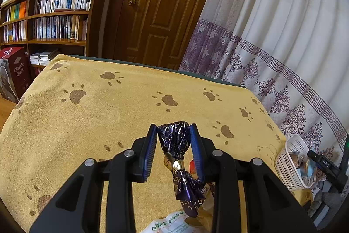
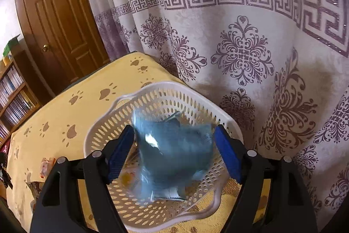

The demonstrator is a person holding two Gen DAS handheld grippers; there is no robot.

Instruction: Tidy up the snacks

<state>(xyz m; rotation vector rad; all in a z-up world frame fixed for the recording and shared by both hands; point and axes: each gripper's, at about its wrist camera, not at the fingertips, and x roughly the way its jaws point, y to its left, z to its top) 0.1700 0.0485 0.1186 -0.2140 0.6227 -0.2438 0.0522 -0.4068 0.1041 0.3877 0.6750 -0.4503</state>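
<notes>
My left gripper [image 1: 173,130] is shut on a dark purple foil-wrapped sweet [image 1: 174,139] with a twisted tail, held above the yellow paw-print cloth [image 1: 109,119]. The white perforated basket [image 1: 283,165] stands at the table's right edge. In the right wrist view my right gripper [image 2: 174,141] hangs over the same basket [image 2: 102,130] with its fingers wide apart. A blue snack packet [image 2: 174,152] shows blurred between the fingers, over the basket; the blue pads do not seem to press it.
More wrapped snacks [image 1: 174,224] lie under the left gripper, others at the cloth's left part in the right wrist view [image 2: 47,167]. A patterned curtain [image 2: 240,47] hangs right behind the basket. A wooden door [image 1: 157,3] and a bookshelf [image 1: 50,12] stand beyond the table.
</notes>
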